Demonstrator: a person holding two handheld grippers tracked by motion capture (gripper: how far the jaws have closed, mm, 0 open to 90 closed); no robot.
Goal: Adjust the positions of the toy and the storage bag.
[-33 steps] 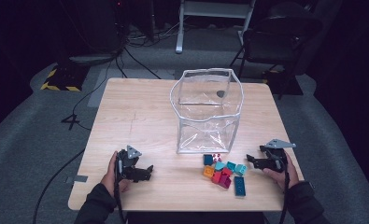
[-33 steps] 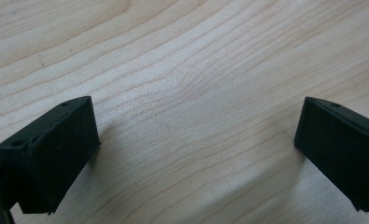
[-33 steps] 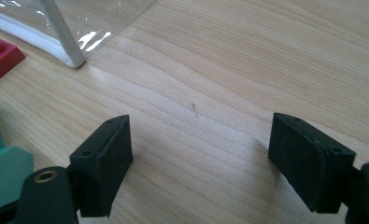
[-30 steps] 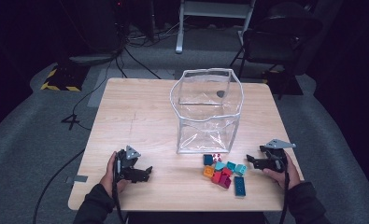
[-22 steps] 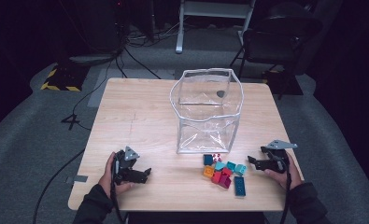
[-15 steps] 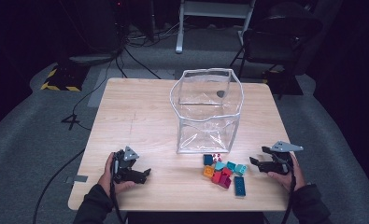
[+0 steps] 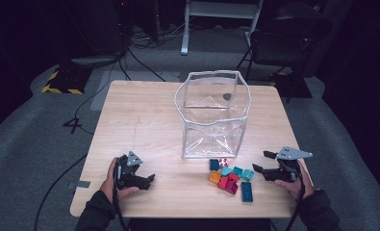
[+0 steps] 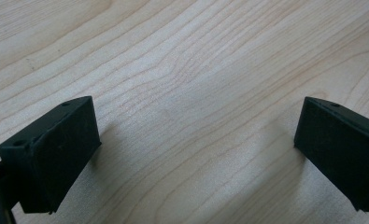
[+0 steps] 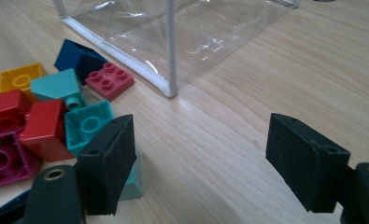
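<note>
A heap of toy bricks [image 7: 228, 178], teal, red, yellow, magenta and dark blue, lies on the wooden table [image 7: 144, 115] in front of a clear plastic bag [image 7: 211, 115] that stands open. My right gripper [image 7: 260, 161] hovers just right of the heap, pointing at it. Its jaws have just been closing a little but still stand wide, with bare wood between them [image 9: 201, 154]. A teal brick [image 9: 86, 123] lies just beyond its left jaw. My left gripper [image 7: 146, 174] rests open near the front left edge, over bare table [image 8: 196, 140].
The bag's corner seam [image 9: 170, 51] stands close ahead of the right gripper. A small red brick [image 9: 109, 79] and a dark blue one [image 9: 77, 56] lie against the bag's base. Chairs and cables sit on the floor beyond the table.
My right gripper has lifted slightly and drifted a little to the right of the bricks. The left gripper, bricks and bag have stayed put.
</note>
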